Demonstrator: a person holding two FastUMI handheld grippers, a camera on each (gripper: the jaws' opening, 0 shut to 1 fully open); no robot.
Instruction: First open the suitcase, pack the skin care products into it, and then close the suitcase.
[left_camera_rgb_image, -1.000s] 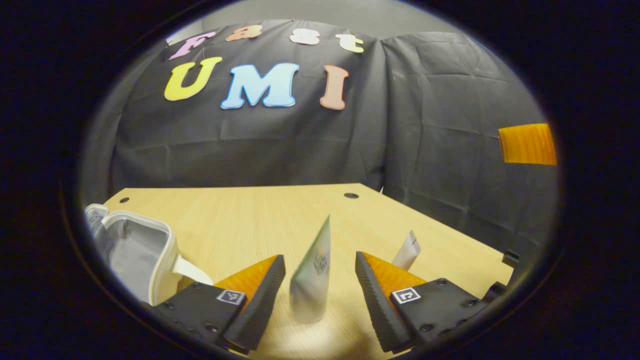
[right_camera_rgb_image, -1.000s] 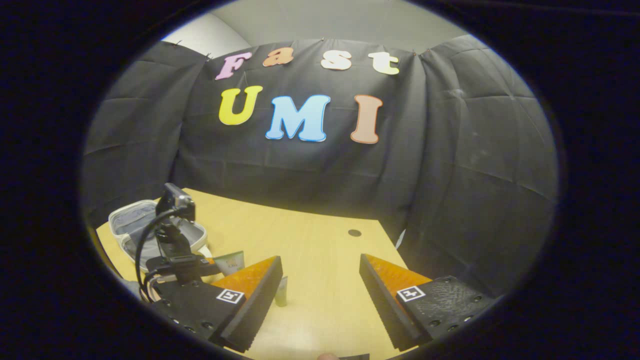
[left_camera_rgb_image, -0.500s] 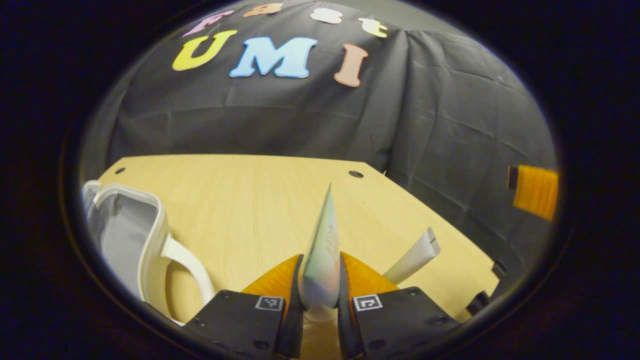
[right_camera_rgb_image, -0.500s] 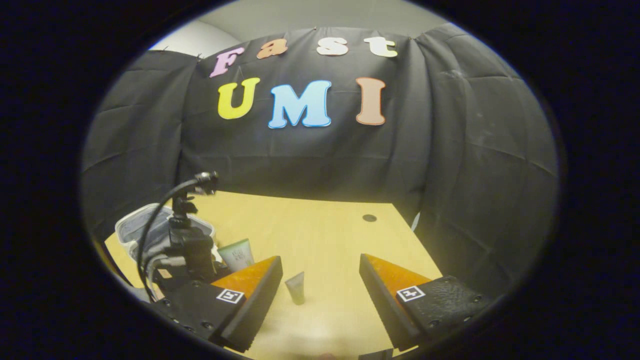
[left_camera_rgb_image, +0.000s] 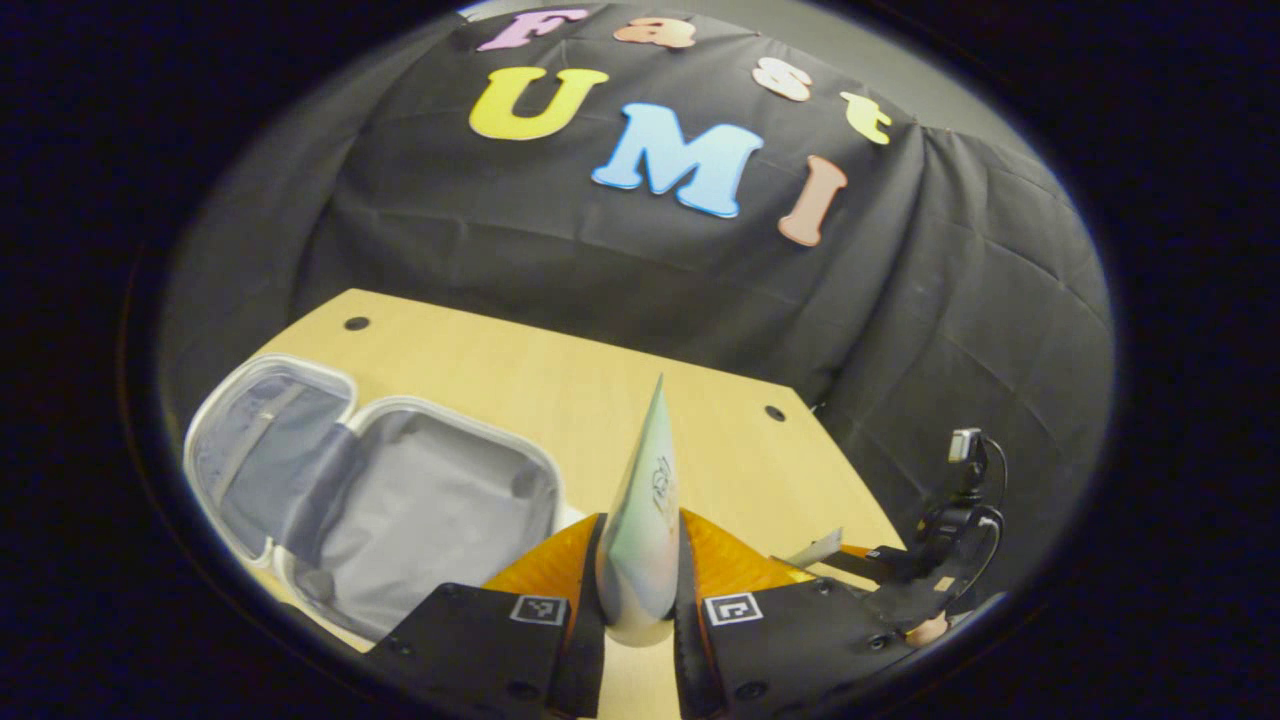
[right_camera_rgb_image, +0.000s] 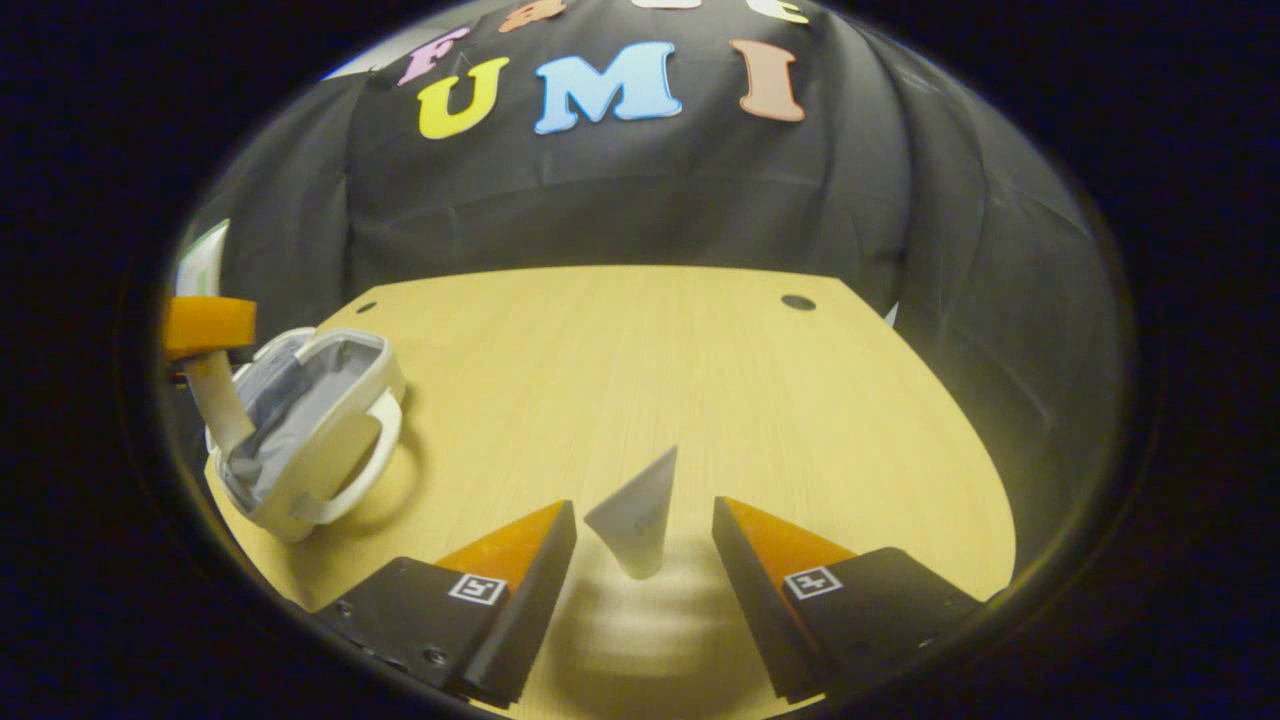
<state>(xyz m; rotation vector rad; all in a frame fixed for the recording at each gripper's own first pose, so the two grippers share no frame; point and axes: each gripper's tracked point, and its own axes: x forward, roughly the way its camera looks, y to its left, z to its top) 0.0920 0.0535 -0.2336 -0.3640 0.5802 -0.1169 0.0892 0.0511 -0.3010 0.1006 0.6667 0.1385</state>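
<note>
Left gripper (left_camera_rgb_image: 640, 600) clamps the tube (left_camera_rgb_image: 645, 530); lower it into the open suitcase (left_camera_rgb_image: 420, 520); right gripper (right_camera_rgb_image: 640, 575), fingers apart, straddles the small tube (right_camera_rgb_image: 638, 515).

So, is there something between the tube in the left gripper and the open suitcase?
Nothing visible. The left gripper holds the green tube just beside the open suitcase, whose grey inside lies bare, with only wooden table around it.

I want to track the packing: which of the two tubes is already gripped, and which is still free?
The green-white tube is clamped by the left hand-held gripper beside the open suitcase. The small grey tube stands free between the right one's open fingers.
</note>
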